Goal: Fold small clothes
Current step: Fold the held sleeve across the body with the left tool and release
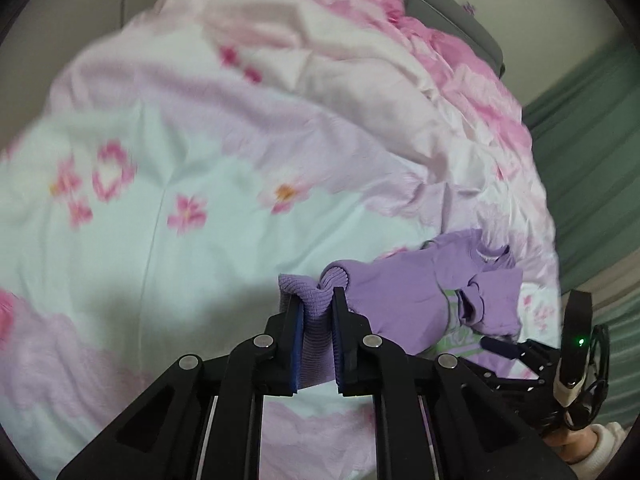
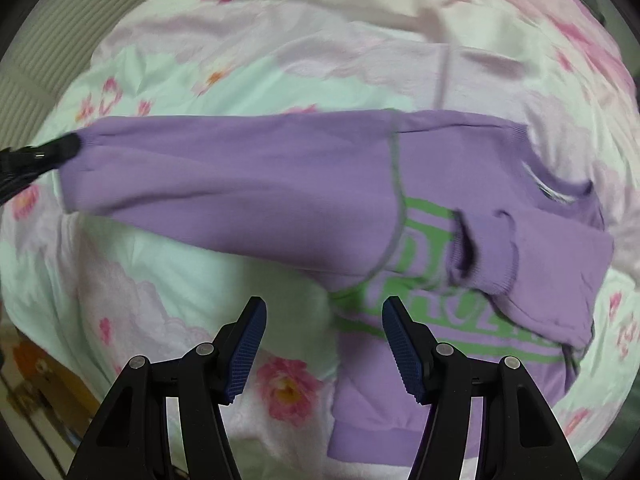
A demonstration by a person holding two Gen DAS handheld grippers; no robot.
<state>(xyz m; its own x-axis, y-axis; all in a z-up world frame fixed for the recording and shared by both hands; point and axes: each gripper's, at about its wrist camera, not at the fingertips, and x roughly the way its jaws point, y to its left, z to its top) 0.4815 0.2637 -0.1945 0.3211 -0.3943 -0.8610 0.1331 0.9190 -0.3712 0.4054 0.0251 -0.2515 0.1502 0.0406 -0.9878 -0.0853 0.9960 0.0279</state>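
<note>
A small purple sweatshirt with green lettering lies on a flowered bedspread. My left gripper is shut on the ribbed cuff of one sleeve and holds that sleeve stretched out to the left; it shows at the left edge of the right wrist view. The other sleeve lies folded across the chest. My right gripper is open and empty, hovering over the sweatshirt's lower body. It also shows in the left wrist view, beside the sweatshirt.
The bedspread is rumpled in pink folds at the far side. A grey headboard and green curtain stand to the right. A ribbed beige surface lies at the left.
</note>
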